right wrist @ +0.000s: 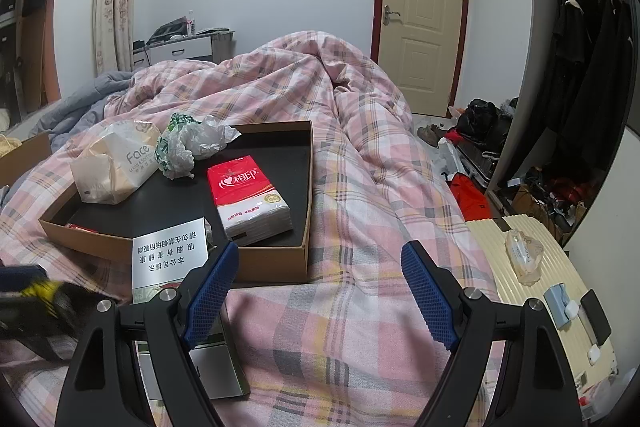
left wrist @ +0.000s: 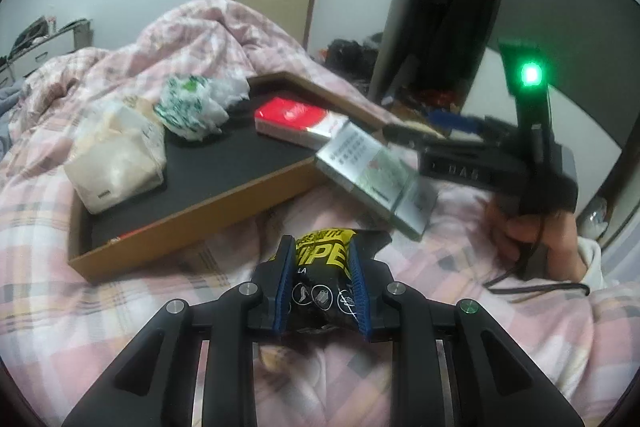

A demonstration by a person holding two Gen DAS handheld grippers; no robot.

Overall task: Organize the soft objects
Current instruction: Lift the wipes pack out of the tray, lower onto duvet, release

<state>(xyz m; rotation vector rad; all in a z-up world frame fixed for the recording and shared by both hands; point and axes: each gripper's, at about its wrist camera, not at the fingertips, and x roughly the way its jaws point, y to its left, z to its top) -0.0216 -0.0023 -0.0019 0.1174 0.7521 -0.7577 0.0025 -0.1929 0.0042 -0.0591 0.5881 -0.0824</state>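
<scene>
The left gripper (left wrist: pixel 320 283) is clamped on a black-and-yellow wipes packet (left wrist: pixel 325 269), held just above the pink checked quilt (left wrist: pixel 120 307), near the front wall of the shallow cardboard tray (left wrist: pixel 192 215). The right gripper (right wrist: pixel 320 291) stands apart and empty over the quilt, a silver carton (right wrist: pixel 170 251) just beside its left finger. In the tray lie a red tissue pack (right wrist: pixel 250 197), a white tissue bag (right wrist: pixel 116 163) and a crumpled plastic bag (right wrist: pixel 188 143). The soft packet looks pinched near one end, so it could sag or slip out. Carried low, it might catch the tray's wall, or bump the carton leaning there.
</scene>
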